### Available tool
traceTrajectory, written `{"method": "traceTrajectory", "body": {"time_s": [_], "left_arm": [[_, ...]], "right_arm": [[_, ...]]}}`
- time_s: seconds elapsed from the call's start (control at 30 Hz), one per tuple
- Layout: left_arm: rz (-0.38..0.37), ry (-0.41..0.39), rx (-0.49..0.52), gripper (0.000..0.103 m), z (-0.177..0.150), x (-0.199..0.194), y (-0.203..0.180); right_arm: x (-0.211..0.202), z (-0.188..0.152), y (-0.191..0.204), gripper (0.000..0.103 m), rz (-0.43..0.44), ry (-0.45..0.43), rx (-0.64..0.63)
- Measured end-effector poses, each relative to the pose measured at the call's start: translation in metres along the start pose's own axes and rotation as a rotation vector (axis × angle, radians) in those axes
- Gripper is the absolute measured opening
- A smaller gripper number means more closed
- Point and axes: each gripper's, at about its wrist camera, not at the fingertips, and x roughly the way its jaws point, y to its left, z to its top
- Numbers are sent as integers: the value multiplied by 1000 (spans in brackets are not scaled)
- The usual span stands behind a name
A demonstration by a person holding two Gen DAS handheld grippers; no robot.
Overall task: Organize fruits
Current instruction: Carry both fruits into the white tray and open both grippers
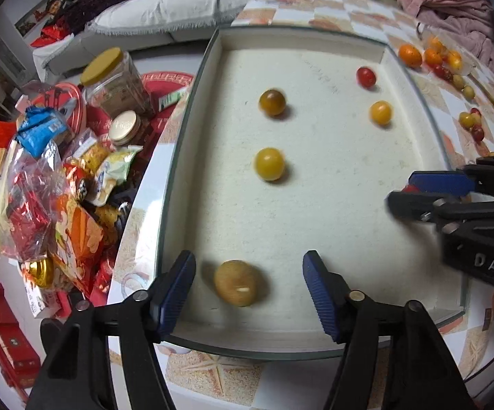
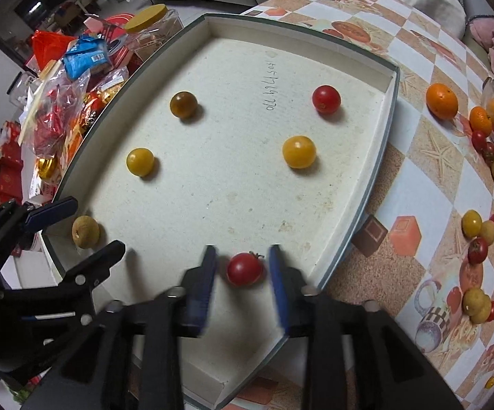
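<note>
We're looking straight down the left gripper (image 1: 248,273) here, and its build is plain: matte black plastic arms, angular and hollow-framed, each ending in a deep blue pad with fine ribbing across its face. Round silver pivot pins sit at every joint of the linkage. Over on the right gripper (image 2: 241,270) we get the same kit, black arms, blue ribbed pads (image 2: 200,287), silver-capped screws at the hinges. From the left camera we catch its side too, and there's white lettering on the black housing (image 1: 493,266), reading D, A, S before the edge cuts it off.
</note>
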Motion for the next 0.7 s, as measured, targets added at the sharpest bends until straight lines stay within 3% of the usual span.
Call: {"method": "traceTrajectory", "body": {"time_s": [0.03, 0.07, 0.13, 0.17, 0.4, 0.7], "left_arm": [[7, 3, 13, 67, 0, 1, -2], [13, 7, 24, 67, 0, 1, -3], [19, 13, 32, 67, 0, 1, -5], [16, 12, 32, 67, 0, 0, -5], [1, -22, 75, 67, 8, -17, -23], [-105, -72, 196, 67, 28, -43, -93]], "right_arm": [[-2, 0, 0, 60, 9, -7, 6], [-6, 2, -1, 64, 24, -23, 16], [-14, 5, -1, 80, 44, -56, 35], [-19, 6, -2, 82, 47, -74, 46], [-54, -11, -34, 82, 22, -165, 166], [-77, -90, -111, 82, -92, -133, 376]]}}
